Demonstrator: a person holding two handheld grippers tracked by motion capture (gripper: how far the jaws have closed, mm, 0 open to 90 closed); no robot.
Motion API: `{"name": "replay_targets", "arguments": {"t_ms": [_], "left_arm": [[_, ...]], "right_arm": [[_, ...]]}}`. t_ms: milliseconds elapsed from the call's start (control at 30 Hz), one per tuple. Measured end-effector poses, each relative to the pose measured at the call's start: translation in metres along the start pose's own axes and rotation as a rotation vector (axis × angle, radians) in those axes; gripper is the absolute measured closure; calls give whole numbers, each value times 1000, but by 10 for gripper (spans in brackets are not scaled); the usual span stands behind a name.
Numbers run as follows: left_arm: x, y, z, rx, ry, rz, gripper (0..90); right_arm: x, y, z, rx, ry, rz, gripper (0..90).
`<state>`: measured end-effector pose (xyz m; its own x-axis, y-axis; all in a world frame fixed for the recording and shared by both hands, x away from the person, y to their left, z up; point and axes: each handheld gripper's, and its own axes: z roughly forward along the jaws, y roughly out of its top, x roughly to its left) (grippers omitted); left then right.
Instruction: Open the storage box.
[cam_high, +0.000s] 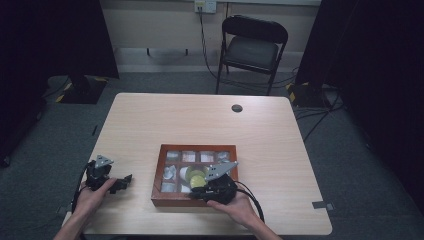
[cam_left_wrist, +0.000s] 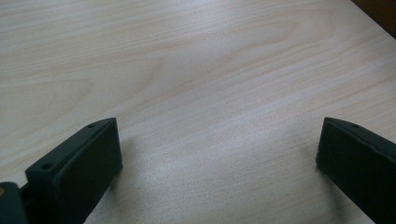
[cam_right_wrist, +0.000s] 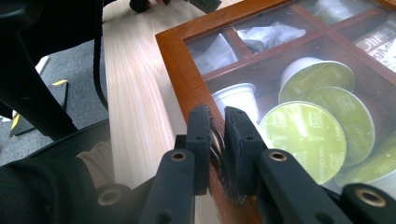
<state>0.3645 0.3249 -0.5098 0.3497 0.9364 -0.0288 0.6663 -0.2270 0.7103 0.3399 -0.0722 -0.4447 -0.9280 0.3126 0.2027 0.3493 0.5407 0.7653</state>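
At the near edge of the table (cam_high: 280, 145), the right gripper (cam_right_wrist: 217, 140) has its jaws nearly together, pinching a small metal latch (cam_right_wrist: 215, 145) on the front rim of the wooden box (cam_high: 170, 199). The box sits close to the near edge, a little right of its middle, its glass lid down over green-topped capsules (cam_right_wrist: 303, 135) and white sachets (cam_right_wrist: 266, 35). Left of the box, near the near-left corner, the left gripper (cam_left_wrist: 219, 154) rests low over bare wood, jaws spread wide with nothing between them.
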Motion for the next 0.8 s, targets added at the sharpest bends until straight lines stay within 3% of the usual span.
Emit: {"name": "replay_targets", "arguments": {"t_ms": [433,800], "left_arm": [[0,0,0,0,-1,0,0],[0,0,0,0,-1,1,0]], "right_arm": [[0,4,-2,14,6,1,813],[-1,11,-11,-21,13,17,813]]}}
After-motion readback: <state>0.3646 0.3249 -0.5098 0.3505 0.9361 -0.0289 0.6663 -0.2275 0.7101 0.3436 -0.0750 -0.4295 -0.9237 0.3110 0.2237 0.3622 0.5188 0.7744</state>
